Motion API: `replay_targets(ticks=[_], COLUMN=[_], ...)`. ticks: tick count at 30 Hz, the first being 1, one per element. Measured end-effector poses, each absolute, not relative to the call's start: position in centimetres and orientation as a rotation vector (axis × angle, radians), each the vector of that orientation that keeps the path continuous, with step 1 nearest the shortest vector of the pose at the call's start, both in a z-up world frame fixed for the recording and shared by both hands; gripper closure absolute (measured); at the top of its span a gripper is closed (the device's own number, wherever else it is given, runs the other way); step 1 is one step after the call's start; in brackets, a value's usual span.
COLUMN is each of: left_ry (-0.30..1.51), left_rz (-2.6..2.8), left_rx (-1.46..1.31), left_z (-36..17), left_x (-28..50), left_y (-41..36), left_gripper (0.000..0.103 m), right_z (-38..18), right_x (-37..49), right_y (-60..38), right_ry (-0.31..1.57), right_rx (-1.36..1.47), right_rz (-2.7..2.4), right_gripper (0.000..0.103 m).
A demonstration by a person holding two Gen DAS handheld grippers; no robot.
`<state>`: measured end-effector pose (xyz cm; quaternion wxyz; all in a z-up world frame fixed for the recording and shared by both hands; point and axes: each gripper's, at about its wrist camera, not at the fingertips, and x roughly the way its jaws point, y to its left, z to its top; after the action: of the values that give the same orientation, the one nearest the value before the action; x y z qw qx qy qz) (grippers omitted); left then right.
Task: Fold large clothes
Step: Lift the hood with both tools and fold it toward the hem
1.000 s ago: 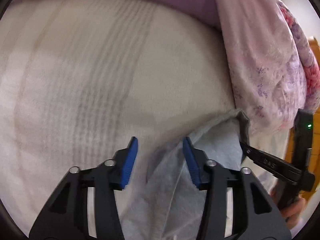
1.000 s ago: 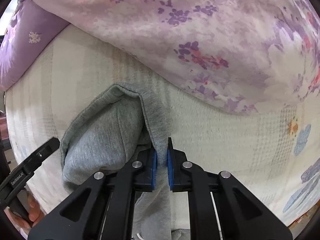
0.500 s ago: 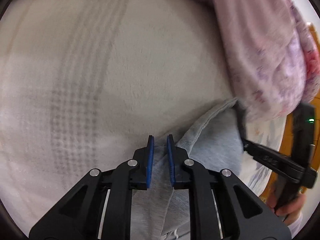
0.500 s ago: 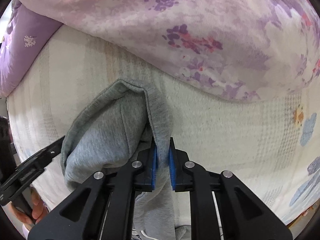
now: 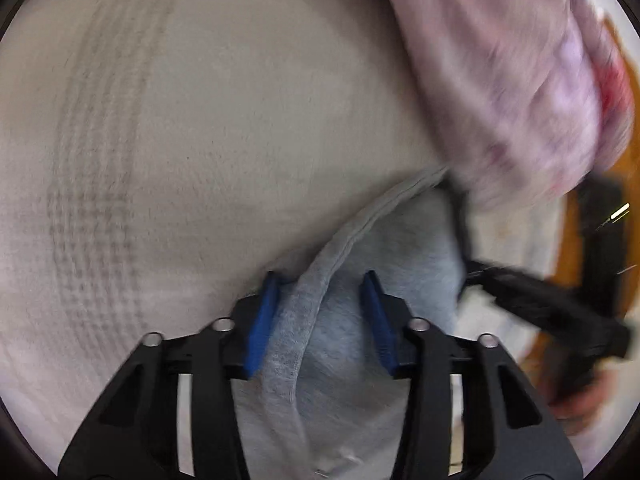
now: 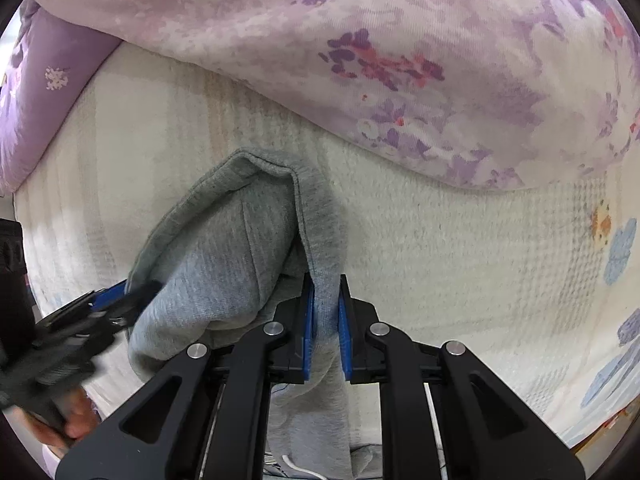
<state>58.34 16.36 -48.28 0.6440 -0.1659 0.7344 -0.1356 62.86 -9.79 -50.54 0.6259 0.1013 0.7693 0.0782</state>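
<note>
So there's a grey sweatshirt (image 6: 224, 248) bunched up on a cream blanket (image 6: 440, 248), with a floral purple quilt (image 6: 400, 60) heaped just behind it. The right gripper (image 6: 325, 320) has its blue pads pinched tight on a hemmed edge of the sweatshirt, fabric squeezed between them and more of it hanging down under the jaws. The left gripper (image 5: 320, 312) is over on the other side of the bundle, and its jaws are opening right now. The sweatshirt's seamed edge (image 5: 304, 320) runs up between them, lying against the left pad with a clear gap to the right pad, so it's not really clamped. That view is pretty blurry. In the right wrist view you can see the person's hand (image 6: 68, 420) at the lower left holding the left gripper's handle
</note>
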Motion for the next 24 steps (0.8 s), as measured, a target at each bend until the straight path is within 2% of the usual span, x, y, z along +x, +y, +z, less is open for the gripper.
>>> replay_targets(ticks=[2, 5, 6, 15, 24], left_ry=[1.632, 1.562, 1.543, 1.439, 1.324], left_rz=[-0.255, -0.167, -0.119, 0.007, 0.008], left_rx=[-0.365, -0.368, -0.327, -0.139, -0.074], left_z=[-47.9, -46.4, -45.8, -39.7, -30.7], left_x=[58.3, 58.3, 58.2, 56.6, 53.4], left_y=[17.3, 19.4, 19.8, 21.8, 19.3], left_gripper=[0.086, 0.092, 0.093, 0.094, 0.095], right_z=[-50.9, -51.3, -51.2, -47.3, -38.6], right_x=[62.7, 61.8, 61.6, 58.5, 54.2], right_y=[-10.1, -9.9, -9.9, -10.8, -11.5], right_ry=[1.766, 1.712, 1.679, 1.507, 1.388], right_rx=[0.244, 0.261, 0.249, 0.257, 0.243], right_rz=[0.172, 0.180, 0.184, 0.172, 0.253], right_gripper=[0.091, 0.091, 0.094, 0.096, 0.096])
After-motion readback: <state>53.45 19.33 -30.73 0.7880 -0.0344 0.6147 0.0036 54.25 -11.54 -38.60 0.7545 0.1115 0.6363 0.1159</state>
